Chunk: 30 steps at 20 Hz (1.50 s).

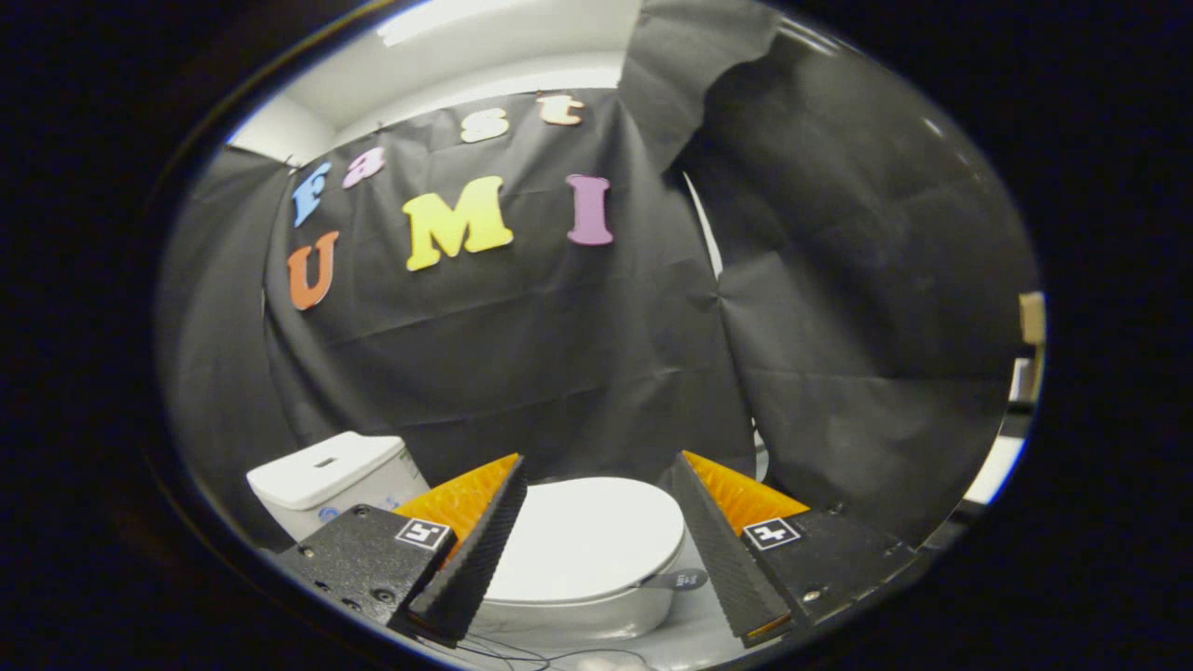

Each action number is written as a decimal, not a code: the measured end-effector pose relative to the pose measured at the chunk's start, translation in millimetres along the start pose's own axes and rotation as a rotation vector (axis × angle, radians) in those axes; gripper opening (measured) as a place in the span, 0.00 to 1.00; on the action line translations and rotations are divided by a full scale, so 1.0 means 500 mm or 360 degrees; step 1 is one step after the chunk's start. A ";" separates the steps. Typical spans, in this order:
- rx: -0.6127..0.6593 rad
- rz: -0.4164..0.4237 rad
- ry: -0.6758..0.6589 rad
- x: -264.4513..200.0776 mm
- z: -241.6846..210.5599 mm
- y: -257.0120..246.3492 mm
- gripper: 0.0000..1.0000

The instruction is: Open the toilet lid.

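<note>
White, glossy plastic — the toilet lid (587, 533) lies flat and closed on the bowl, seen between and beyond the spread fingers, which hold nothing. The gripper (596, 540) hovers apart from it. The lid looks stiff, light and slippery — I would hook its front rim near the small grey tab (685, 580). The tank (326, 471) stands beside.

Closed toilet lid (587, 536) lies beyond spread gripper (596, 466); tank (326, 471) leftward.
</note>
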<state>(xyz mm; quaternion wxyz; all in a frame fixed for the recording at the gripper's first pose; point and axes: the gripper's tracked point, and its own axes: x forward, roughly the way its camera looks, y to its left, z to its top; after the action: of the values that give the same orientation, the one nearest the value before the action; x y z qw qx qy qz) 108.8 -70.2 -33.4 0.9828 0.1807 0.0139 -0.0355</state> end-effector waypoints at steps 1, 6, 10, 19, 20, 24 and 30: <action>0.0069 -0.0012 0.0020 0.011 -0.012 -0.010 0.99; 0.0320 -0.0014 0.0167 0.093 -0.082 -0.050 0.99; 0.0479 -0.0009 0.0284 0.135 -0.133 -0.091 1.00; 0.0829 -0.0008 0.0512 0.188 -0.230 -0.198 1.00; 0.0894 0.0001 0.0554 0.190 -0.245 -0.204 1.00; 0.1098 -0.0010 0.0626 0.191 -0.299 -0.250 0.99; 0.1395 0.0026 0.0768 0.174 -0.366 -0.264 0.97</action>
<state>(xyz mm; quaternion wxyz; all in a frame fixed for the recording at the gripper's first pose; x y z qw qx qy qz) 182.9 -133.5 -254.5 0.7834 0.5799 0.2234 0.0124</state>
